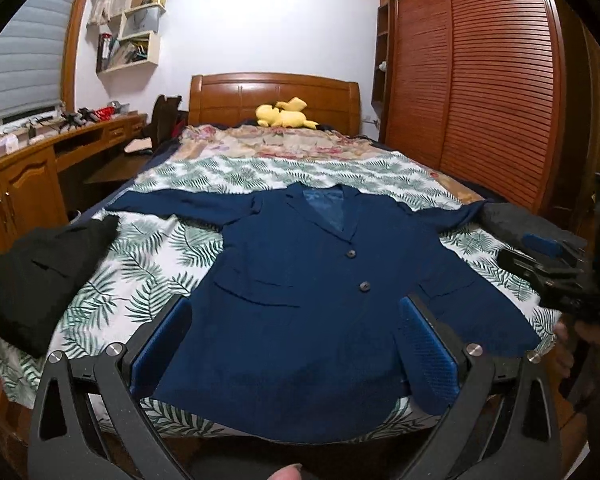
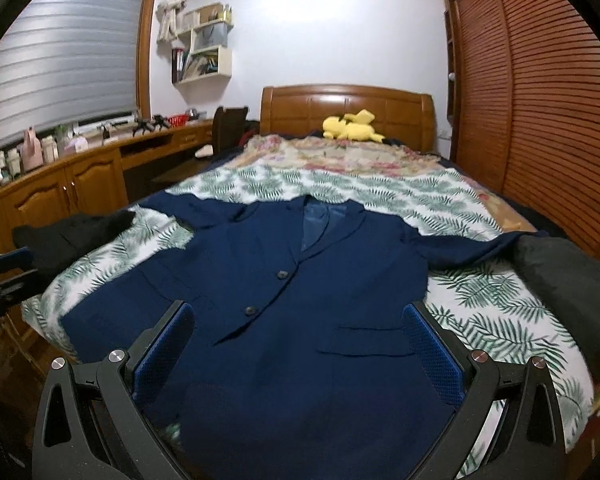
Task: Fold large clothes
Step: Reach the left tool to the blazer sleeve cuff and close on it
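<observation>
A navy blue blazer point(image 1: 300, 280) point(image 2: 300, 288) lies flat and face up on the leaf-print sheet point(image 1: 148, 264) point(image 2: 496, 304), buttoned, with both sleeves spread out sideways. My left gripper point(image 1: 296, 320) hovers open above the blazer's lower front, its blue pads point(image 1: 424, 360) wide apart with nothing between them. My right gripper point(image 2: 300, 324) is open too, above the blazer's lower half. In the left wrist view the right gripper point(image 1: 556, 276) shows at the right edge, held in a hand. The left gripper point(image 2: 4, 276) shows at the left edge of the right wrist view.
A black garment point(image 1: 40, 276) point(image 2: 72, 240) lies at the bed's left edge and a dark grey one point(image 1: 516, 220) point(image 2: 572, 296) at its right edge. A yellow plush toy point(image 1: 284, 114) sits by the headboard. A wooden desk point(image 2: 80, 172) runs along the left, a louvred wardrobe point(image 1: 480, 80) along the right.
</observation>
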### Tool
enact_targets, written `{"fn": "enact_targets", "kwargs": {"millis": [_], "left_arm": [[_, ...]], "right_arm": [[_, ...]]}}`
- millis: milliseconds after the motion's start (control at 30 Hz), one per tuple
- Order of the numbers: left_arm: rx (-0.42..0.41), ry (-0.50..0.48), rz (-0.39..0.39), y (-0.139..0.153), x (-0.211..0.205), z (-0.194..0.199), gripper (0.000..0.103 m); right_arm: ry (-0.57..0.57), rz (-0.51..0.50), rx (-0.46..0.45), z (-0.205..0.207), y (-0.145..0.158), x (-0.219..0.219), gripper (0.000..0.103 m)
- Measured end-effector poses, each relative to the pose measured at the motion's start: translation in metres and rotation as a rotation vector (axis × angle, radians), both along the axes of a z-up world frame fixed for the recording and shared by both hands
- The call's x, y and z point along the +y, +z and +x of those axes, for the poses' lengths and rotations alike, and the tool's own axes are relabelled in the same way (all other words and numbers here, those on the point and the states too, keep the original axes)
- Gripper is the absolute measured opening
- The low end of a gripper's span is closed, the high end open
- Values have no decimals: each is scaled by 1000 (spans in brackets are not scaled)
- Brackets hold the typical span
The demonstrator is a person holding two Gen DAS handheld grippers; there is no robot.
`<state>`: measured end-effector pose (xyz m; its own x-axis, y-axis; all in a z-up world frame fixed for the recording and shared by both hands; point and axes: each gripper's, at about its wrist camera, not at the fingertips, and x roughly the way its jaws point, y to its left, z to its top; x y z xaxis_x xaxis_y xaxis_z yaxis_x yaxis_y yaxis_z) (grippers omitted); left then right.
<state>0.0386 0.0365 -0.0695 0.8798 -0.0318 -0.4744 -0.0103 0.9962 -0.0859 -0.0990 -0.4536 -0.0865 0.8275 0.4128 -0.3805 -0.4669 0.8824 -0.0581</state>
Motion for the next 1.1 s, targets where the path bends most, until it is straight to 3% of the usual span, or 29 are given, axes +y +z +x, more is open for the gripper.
{"fn": "enact_targets", "kwargs": {"millis": [267,433,633,800,1100], "left_arm": [[63,12,-10,-24,27,34,103],[73,2,-43,-24,49,63,102],[97,11,-100,-25,81,109,89],[149,-27,-139,-34,99,160,75],[249,-15,-85,-46,122,262,65]], "right_arm": [[67,-33,111,85,-15,32,103],[80,-62,205,137,-20,41,103],[102,-81,202,151,-16,42,103],[119,-71,230,161,-39,41,103],[106,-11,216,150,-33,21,103]]}}
